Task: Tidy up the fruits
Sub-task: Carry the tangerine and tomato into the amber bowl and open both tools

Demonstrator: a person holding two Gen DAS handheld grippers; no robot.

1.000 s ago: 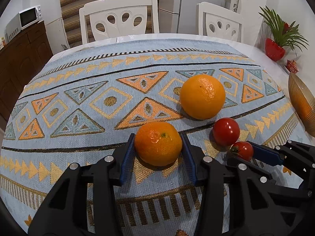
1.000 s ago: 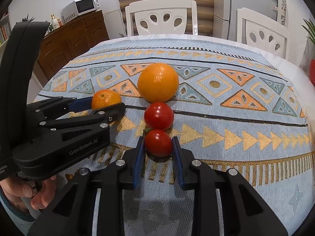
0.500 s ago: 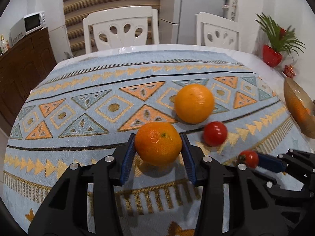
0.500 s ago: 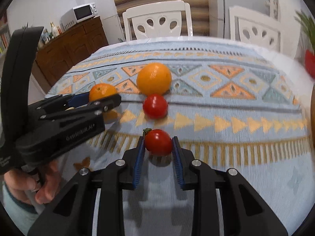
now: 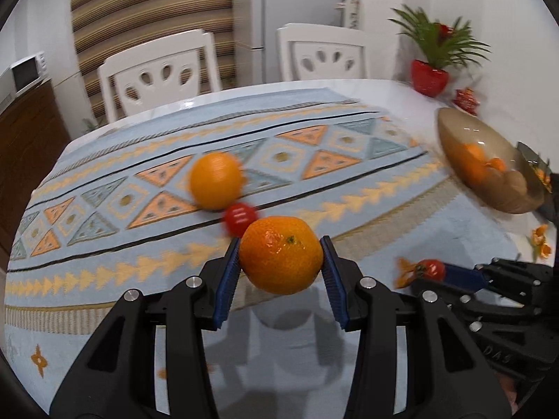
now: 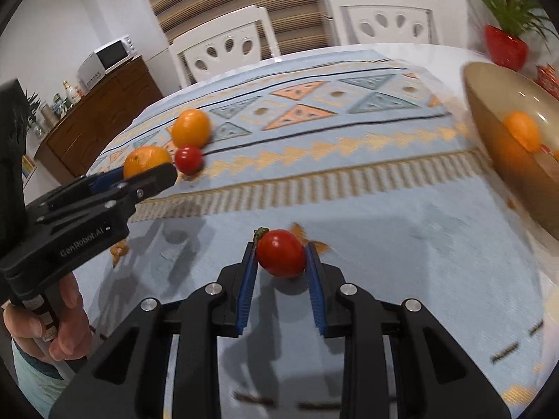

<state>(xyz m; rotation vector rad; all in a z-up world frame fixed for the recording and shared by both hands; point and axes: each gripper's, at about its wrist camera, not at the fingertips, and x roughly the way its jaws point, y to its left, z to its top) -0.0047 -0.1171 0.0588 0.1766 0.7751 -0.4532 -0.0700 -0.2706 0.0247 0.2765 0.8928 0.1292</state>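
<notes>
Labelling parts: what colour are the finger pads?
Blue, ribbed pads, clearest in the right wrist view.

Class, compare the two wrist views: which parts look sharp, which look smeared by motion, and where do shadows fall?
Left wrist view: the held mandarin is sharp, while the orange, the tomato on the cloth and the bowl are smeared; shadow lies under the mandarin.
Right wrist view: the held tomato is crisp, the tablecloth streaked, chairs bent by fisheye; gripper shadows fall on the cloth.
</notes>
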